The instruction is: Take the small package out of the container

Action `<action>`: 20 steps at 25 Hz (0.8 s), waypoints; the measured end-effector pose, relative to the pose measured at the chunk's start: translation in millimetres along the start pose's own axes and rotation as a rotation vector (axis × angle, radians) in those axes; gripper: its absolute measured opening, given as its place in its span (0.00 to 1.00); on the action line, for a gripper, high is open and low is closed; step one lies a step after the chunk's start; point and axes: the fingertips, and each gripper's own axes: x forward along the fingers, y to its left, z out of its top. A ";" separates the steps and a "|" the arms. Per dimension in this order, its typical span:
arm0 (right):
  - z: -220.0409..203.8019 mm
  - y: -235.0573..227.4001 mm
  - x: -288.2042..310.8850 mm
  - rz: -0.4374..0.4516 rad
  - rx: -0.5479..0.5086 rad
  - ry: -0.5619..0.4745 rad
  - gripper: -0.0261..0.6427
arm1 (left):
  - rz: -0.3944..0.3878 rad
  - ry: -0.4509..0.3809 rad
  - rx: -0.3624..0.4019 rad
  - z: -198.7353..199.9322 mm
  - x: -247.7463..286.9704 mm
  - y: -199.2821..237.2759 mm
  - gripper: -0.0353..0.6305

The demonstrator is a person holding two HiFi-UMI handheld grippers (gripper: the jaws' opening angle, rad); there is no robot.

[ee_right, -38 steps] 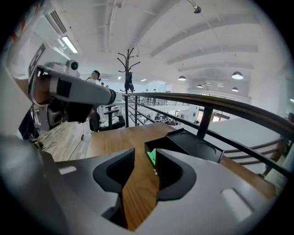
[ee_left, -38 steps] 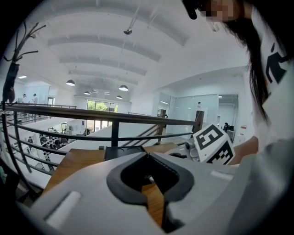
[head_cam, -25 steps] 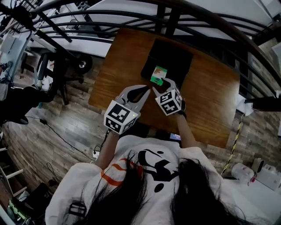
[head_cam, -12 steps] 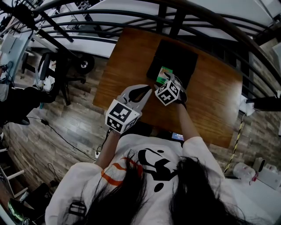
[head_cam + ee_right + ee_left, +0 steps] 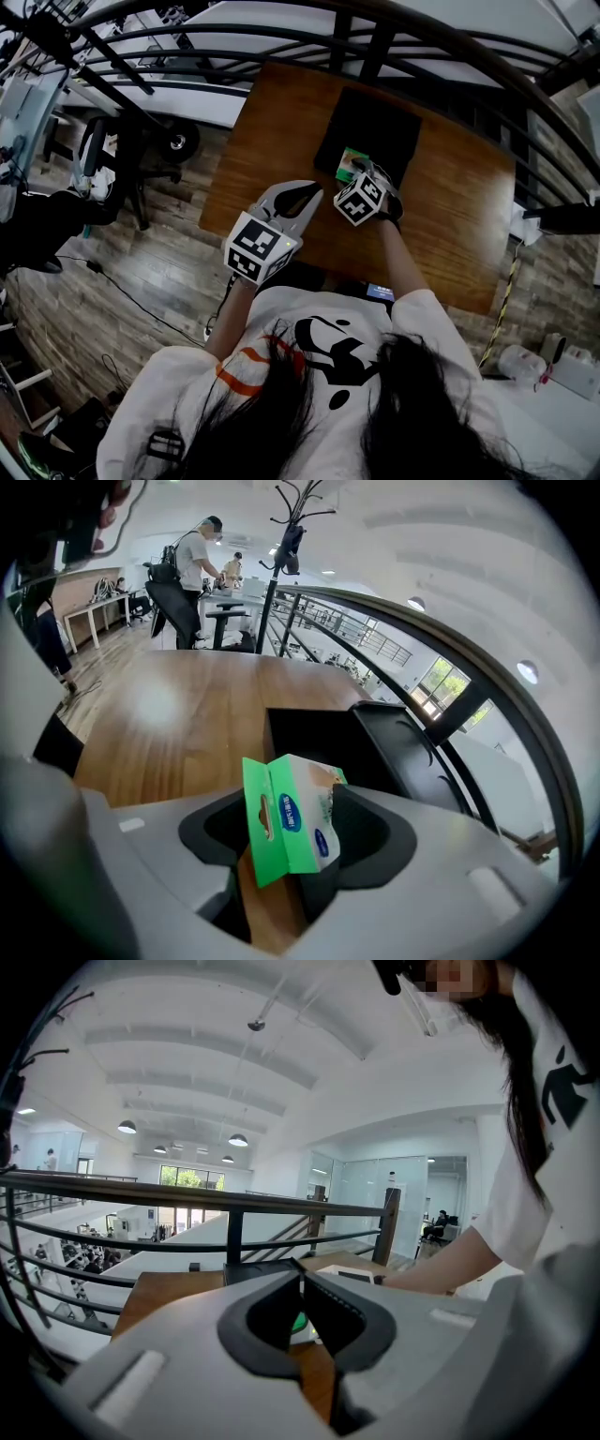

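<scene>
The small package (image 5: 291, 817) is green and white with a hang tab, and my right gripper (image 5: 293, 803) is shut on it. In the head view the small package (image 5: 352, 161) sits at the near edge of the black container (image 5: 375, 117), just ahead of the right gripper (image 5: 361, 175). In the right gripper view the container (image 5: 314, 738) lies open and dark right behind the package, with wood showing below it. My left gripper (image 5: 298, 193) hovers to the left over the table's near edge, jaws together and holding nothing. In its own view the left gripper (image 5: 300, 1283) points toward the container.
The container sits on a brown wooden table (image 5: 272, 141) beside a dark curved railing (image 5: 450, 42). A phone (image 5: 375, 292) lies at the table's near edge. In the right gripper view, office chairs and people (image 5: 202, 560) stand far beyond the table.
My right gripper has moved a little away from the person toward the container, keeping the package in its jaws. The left gripper has stayed where it was.
</scene>
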 end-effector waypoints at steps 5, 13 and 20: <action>1.8 2.5 -12.5 0.008 0.051 -0.035 0.39 | -0.005 -0.006 0.000 1.7 0.2 1.7 0.05; 8.3 4.1 -36.8 -0.031 0.076 -0.074 0.30 | -0.009 -0.011 -0.004 1.0 -3.6 4.1 0.05; 29.2 -1.2 -66.9 -0.093 0.194 -0.161 0.25 | -0.020 -0.010 -0.008 -1.6 -14.3 13.0 0.05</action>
